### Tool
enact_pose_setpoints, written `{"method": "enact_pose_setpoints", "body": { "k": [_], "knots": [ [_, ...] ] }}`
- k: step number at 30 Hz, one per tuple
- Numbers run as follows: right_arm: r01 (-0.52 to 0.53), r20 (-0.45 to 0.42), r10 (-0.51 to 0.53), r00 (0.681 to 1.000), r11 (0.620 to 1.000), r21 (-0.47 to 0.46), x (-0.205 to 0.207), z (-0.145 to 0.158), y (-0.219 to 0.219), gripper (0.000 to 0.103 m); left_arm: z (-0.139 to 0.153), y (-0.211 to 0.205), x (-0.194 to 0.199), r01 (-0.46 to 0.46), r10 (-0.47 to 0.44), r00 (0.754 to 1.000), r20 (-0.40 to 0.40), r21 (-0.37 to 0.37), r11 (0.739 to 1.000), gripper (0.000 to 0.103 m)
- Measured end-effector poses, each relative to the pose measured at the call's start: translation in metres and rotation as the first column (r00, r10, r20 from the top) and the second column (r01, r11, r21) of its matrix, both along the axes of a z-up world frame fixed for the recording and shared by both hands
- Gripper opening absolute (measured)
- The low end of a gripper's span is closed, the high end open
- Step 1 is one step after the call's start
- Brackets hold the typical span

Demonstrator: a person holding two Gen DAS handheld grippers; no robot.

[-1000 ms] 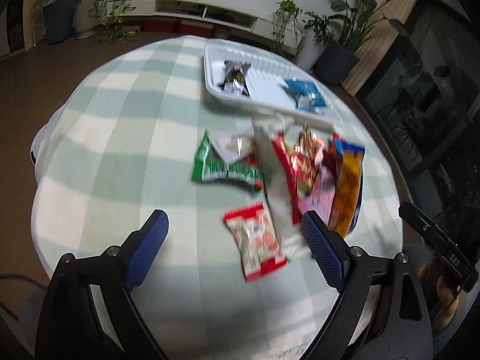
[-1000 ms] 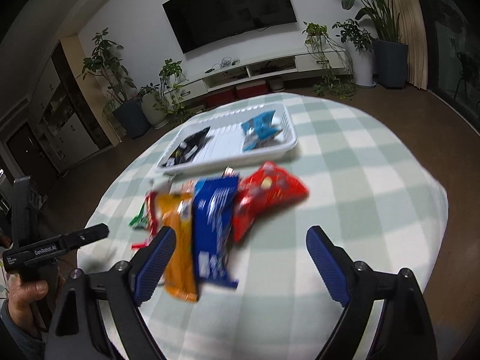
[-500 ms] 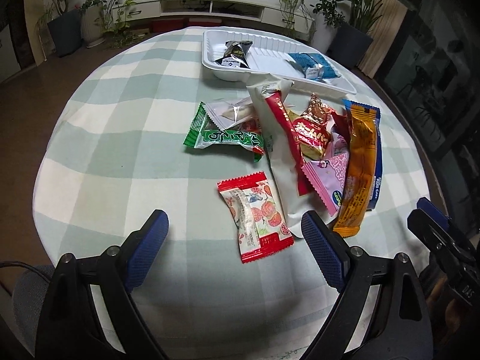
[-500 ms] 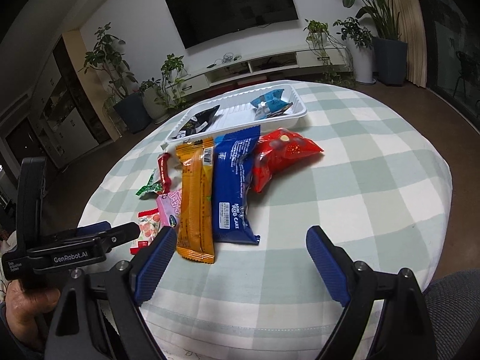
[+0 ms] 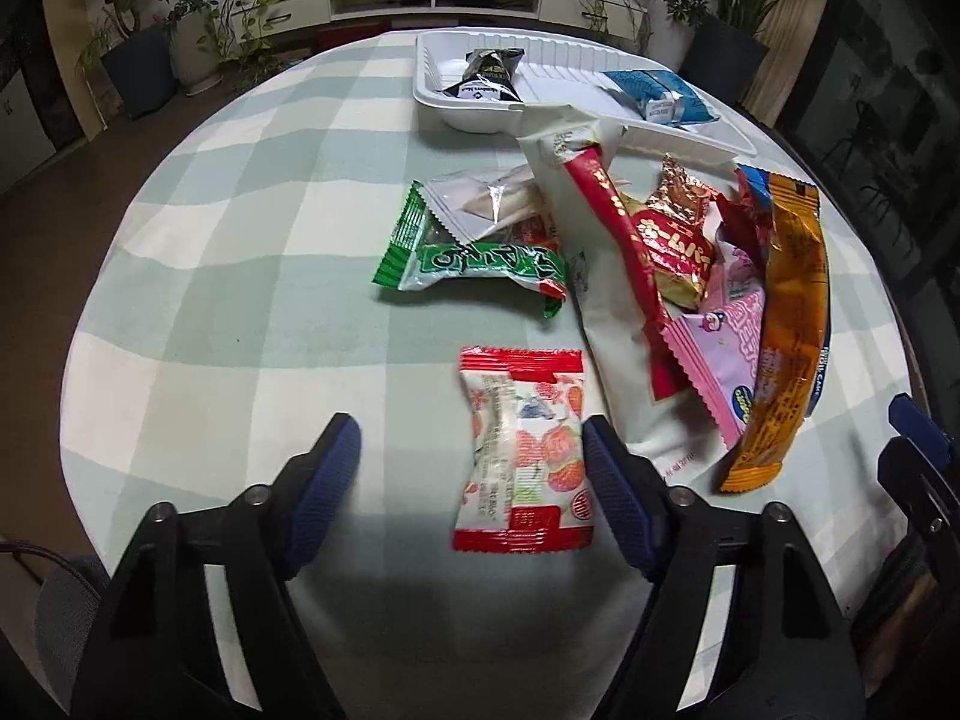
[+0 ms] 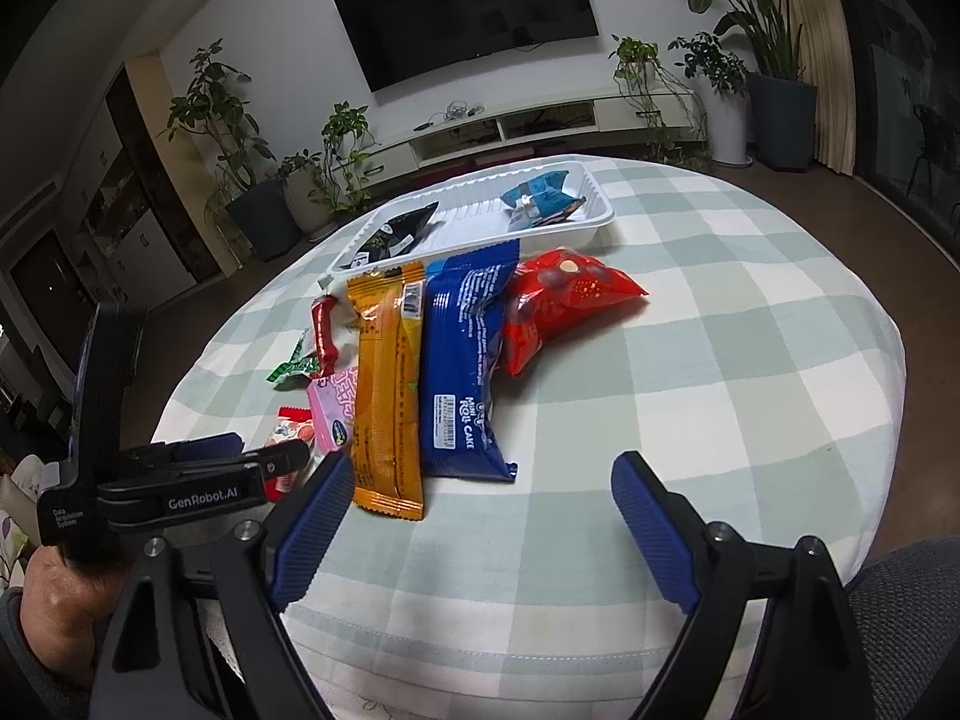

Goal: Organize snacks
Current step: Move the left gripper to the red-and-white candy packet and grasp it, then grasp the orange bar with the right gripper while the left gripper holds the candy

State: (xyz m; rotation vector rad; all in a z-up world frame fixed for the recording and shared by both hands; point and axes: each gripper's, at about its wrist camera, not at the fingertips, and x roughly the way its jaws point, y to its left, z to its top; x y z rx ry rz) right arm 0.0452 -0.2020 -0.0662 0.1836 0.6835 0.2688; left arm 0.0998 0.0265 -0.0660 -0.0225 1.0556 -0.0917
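A pile of snack packs lies on a round table with a green-checked cloth (image 5: 228, 300). My left gripper (image 5: 471, 474) is open, its fingers either side of a red-and-white strawberry candy pack (image 5: 522, 450). Beyond lie a green pack (image 5: 474, 258), a long white-and-red pack (image 5: 606, 276), a pink pack (image 5: 726, 348) and an orange bar (image 5: 786, 336). A white tray (image 5: 558, 60) at the far side holds a black pack (image 5: 489, 75) and a blue pack (image 5: 660, 93). My right gripper (image 6: 480, 510) is open and empty, near the orange bar (image 6: 384, 384) and the blue roll-cake pack (image 6: 465, 360).
A red puffy bag (image 6: 558, 306) lies right of the blue pack. The left gripper (image 6: 204, 474) shows at the right wrist view's left edge. The table edge is close under both grippers. Potted plants, a TV and a low cabinet stand behind the table.
My left gripper has moved forward and down, so the strawberry pack now sits between its fingers. My right gripper has come slightly closer to the orange and blue packs.
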Motion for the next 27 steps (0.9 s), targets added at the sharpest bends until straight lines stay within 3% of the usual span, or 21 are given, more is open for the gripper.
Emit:
{"method": "enact_pose_setpoints", "body": {
  "k": [7, 11, 17, 27],
  "knots": [
    [-0.011, 0.014, 0.012, 1.0, 1.0, -0.014, -0.003, 0.003, 0.004, 0.088, -0.001, -0.002, 0.0, 0.033, -0.033, 0.999, 0.008, 0.034, 0.999, 0.065],
    [-0.025, 0.011, 0.025, 1.0, 0.999, -0.022, -0.002, 0.004, 0.008, 0.083, 0.001, -0.004, -0.002, 0.065, -0.066, 0.998, 0.02, 0.064, 0.996, 0.033],
    [-0.055, 0.021, 0.056, 0.998, 0.997, -0.045, -0.001, 0.012, 0.019, 0.073, 0.002, 0.002, -0.003, 0.085, -0.086, 0.996, 0.012, 0.039, 0.996, 0.031],
    [-0.111, -0.018, 0.11, 0.994, 0.992, -0.056, 0.03, 0.021, 0.044, 0.057, 0.008, 0.022, -0.014, 0.083, -0.082, 0.997, 0.017, -0.115, 0.99, 0.03]
  ]
}}
